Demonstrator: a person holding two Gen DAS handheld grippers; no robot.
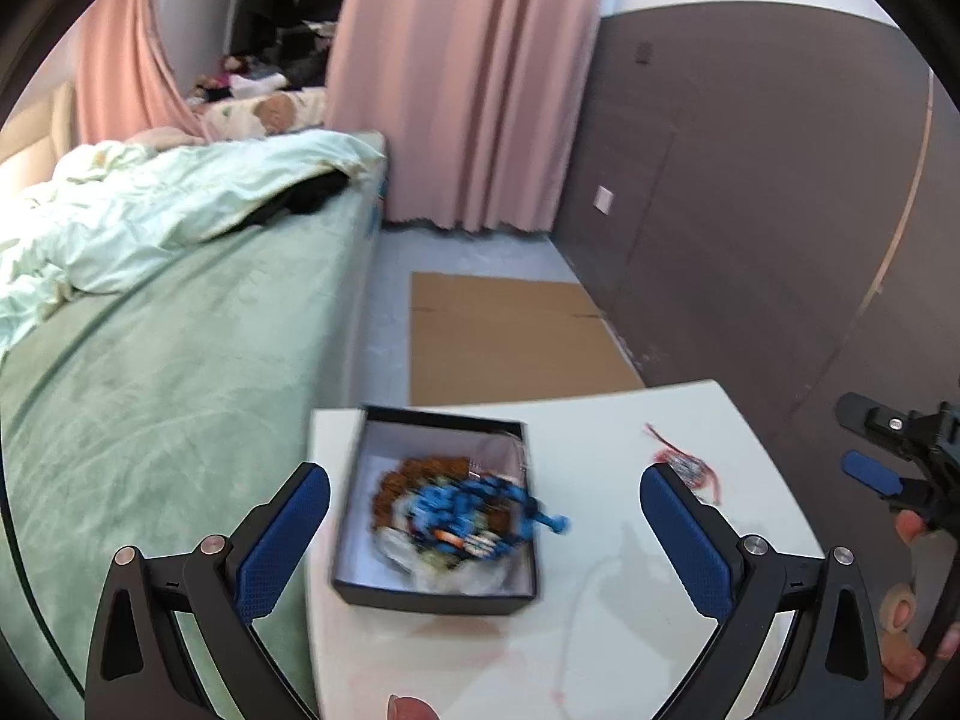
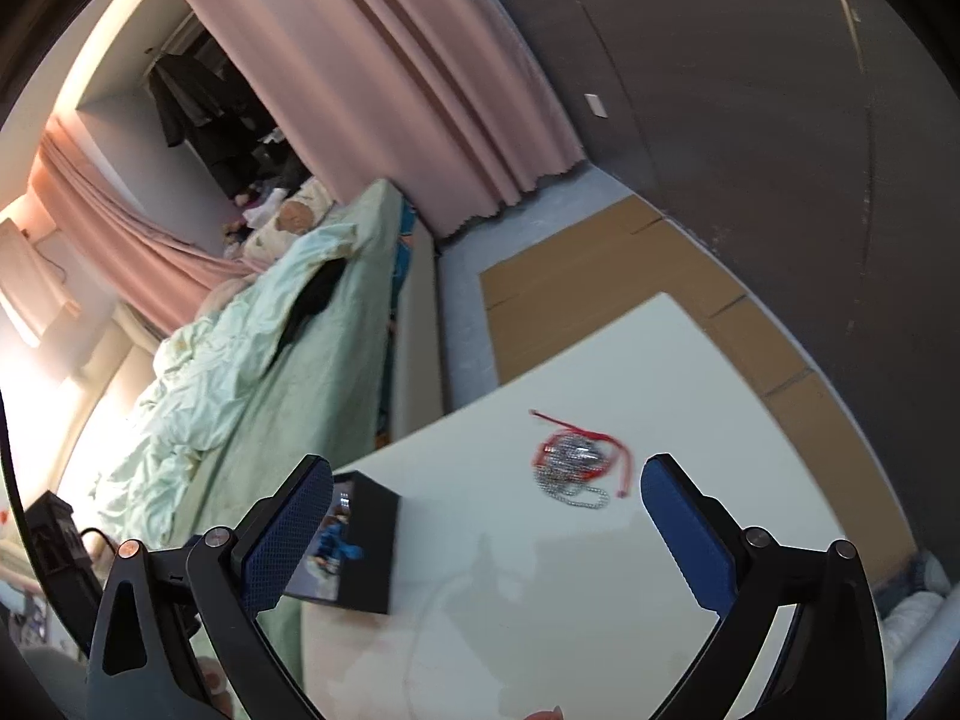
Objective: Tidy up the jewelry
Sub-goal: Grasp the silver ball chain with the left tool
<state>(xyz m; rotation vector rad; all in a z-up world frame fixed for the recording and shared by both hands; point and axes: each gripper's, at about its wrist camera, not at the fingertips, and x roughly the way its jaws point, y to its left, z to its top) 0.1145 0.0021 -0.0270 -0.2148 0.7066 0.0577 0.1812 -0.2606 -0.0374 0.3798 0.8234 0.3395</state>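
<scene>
A black open box (image 1: 435, 594) sits on the white table (image 1: 630, 630) near its left edge. Inside lie blue beads (image 1: 474, 507), a brown bead bracelet (image 1: 420, 471) and other pieces, blurred. A silver chain tangled with red cord (image 1: 687, 465) lies on the table to the right of the box; it also shows in the right wrist view (image 2: 576, 462). My left gripper (image 1: 486, 534) is open and empty, hovering over the box. My right gripper (image 2: 486, 528) is open and empty, above the table short of the chain. The box (image 2: 366, 546) shows at its left finger.
A bed with a green cover (image 1: 150, 372) and pale duvet (image 1: 120, 222) borders the table's left side. Flat cardboard (image 1: 510, 330) lies on the floor beyond the table. A dark wall (image 1: 750, 210) stands to the right, pink curtains (image 1: 468, 78) behind.
</scene>
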